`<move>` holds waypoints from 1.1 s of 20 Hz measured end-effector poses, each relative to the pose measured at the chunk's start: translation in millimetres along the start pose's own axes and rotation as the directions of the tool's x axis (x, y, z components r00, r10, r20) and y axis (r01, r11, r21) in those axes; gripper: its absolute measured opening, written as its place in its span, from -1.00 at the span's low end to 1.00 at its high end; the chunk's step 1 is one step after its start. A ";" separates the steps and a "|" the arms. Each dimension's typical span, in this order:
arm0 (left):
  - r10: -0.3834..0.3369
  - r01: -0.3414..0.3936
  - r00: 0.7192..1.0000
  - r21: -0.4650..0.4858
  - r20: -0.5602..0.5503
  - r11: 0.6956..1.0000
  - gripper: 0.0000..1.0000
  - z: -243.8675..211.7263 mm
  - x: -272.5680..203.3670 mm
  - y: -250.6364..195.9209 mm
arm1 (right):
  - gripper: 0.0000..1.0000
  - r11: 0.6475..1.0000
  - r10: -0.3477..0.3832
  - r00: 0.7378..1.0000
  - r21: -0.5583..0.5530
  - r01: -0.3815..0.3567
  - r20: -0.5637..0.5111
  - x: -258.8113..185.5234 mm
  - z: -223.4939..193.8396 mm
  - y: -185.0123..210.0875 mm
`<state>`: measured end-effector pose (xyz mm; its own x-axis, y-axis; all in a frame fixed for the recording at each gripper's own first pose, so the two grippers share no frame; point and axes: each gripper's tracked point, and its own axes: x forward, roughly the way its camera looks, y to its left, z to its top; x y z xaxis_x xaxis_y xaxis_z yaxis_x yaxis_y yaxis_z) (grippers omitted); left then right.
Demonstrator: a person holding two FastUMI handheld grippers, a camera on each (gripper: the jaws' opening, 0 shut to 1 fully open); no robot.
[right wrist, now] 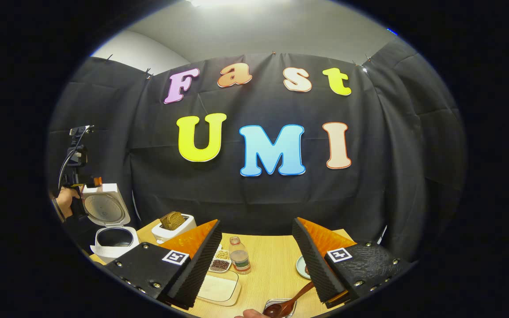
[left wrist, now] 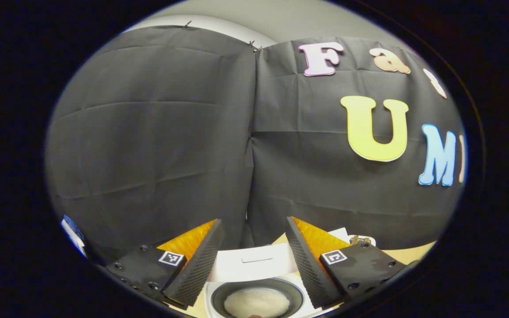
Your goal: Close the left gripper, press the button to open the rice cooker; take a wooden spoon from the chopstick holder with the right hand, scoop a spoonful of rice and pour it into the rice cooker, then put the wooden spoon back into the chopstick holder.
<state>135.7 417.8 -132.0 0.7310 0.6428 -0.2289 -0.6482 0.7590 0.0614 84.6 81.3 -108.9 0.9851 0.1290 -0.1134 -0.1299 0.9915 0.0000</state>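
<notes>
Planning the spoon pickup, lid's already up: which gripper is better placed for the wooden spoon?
Right. The right gripper, open, hangs just over the wooden spoon; the left gripper is above the open rice cooker.

rice cooker [right wrist: 112, 238] far left | bottle [right wrist: 239, 255] mid-table | wooden spoon [right wrist: 287, 301] in front

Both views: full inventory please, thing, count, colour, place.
rice cooker: 1, white, lid up, table's left end
rice: 1 heap, white, in cooker's dark pot
toaster: 1, white, bread in slot, beside cooker
bottle: 1, clear, mid-table
bean dishes: 2, white, left of bottle
tray: 1, white, near edge
wooden spoon: 1, brown, in metal holder
table: 1, light wood
left hand-held gripper: open, over pot
right hand-held gripper: open
</notes>
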 end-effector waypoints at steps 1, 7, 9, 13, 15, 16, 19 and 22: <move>0.001 -0.001 1.000 0.000 0.000 1.000 1.00 -6.2 -8.2 -1.7 | 0.95 1.000 -0.001 1.000 0.001 0.001 0.001 -2.3 0.9 -3.1; 0.011 -0.011 1.000 -0.001 -0.025 1.000 0.94 -47.3 -50.0 -14.8 | 0.95 0.999 -0.009 1.000 -0.046 0.009 0.016 -11.9 6.5 -15.6; 0.008 -0.008 0.999 -0.002 -0.031 1.000 1.00 -59.3 -57.9 -16.0 | 0.95 0.999 -0.006 1.000 -0.048 0.007 0.020 -14.1 8.8 -16.0; -0.004 0.003 0.998 -0.014 -0.067 1.000 0.94 -82.3 -69.6 -23.1 | 0.95 0.999 0.008 1.000 -0.054 -0.007 0.005 -16.7 6.2 -11.6; -0.014 0.013 0.996 -0.013 -0.083 1.000 1.00 -92.5 -73.6 -26.9 | 0.95 0.998 0.012 1.000 -0.056 -0.012 0.002 -17.8 6.9 -10.3; -0.018 0.017 0.996 -0.009 -0.089 1.000 1.00 -95.4 -74.1 -26.9 | 0.95 0.998 0.015 1.000 -0.056 -0.015 0.001 -18.2 6.8 -8.8; -0.037 0.035 0.991 -0.020 -0.127 0.999 0.94 -119.3 -84.6 -32.0 | 0.95 0.998 0.024 1.000 -0.062 -0.024 -0.001 -19.9 7.4 -5.3; -0.049 0.046 0.985 -0.020 -0.168 0.999 0.94 -138.6 -88.3 -34.6 | 0.95 0.997 0.031 1.000 -0.066 -0.031 -0.007 -20.7 6.6 -2.5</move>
<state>64.0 320.5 -248.6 0.7157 0.5783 -0.3916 -0.6176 0.7858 0.0315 65.3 76.2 -100.0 0.9799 0.1592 -0.1201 -0.1674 0.9839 -0.0618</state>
